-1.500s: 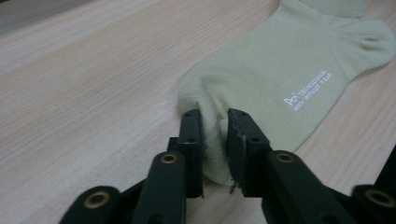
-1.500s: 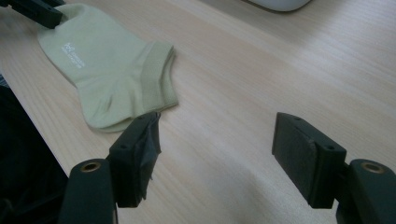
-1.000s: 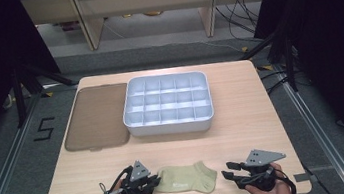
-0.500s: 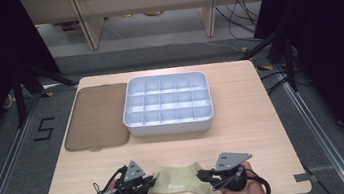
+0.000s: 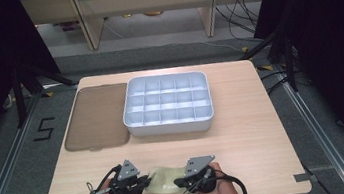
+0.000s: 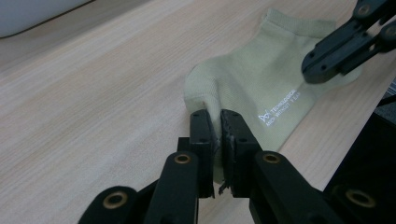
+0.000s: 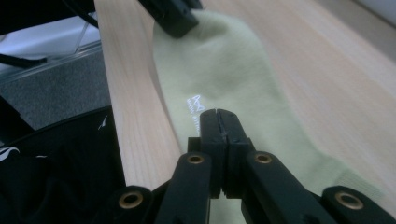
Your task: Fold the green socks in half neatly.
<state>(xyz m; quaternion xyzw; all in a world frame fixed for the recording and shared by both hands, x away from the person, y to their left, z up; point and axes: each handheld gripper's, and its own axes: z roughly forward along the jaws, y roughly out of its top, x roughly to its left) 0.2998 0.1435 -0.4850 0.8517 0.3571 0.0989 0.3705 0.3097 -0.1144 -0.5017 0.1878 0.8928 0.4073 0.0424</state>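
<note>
A pale green sock [image 5: 163, 181] [image 6: 252, 79] [image 7: 224, 70] with small white print lies flat near the table's front edge. My left gripper [image 5: 143, 181] [image 6: 219, 126] is shut on a fold at the sock's left end, and fabric shows pinched between its pads. My right gripper [image 5: 180, 180] [image 7: 217, 116] rests low over the sock's right half. Its jaws have just been closing and now meet, with no fabric showing between them. The left gripper view has the right gripper [image 6: 322, 65] over the cuff end. The right gripper view has the left gripper [image 7: 173, 18] at the sock's far end.
A grey tray [image 5: 169, 126] divided into several compartments stands at the middle of the wooden table [image 5: 246, 137]. A flat brown lid [image 5: 96, 117] lies to its left. The table's front edge runs just behind both hands, with dark floor and rails around.
My right gripper has moved left from the table's right front onto the sock, and its jaws have closed. The left gripper has kept its hold on the sock.
</note>
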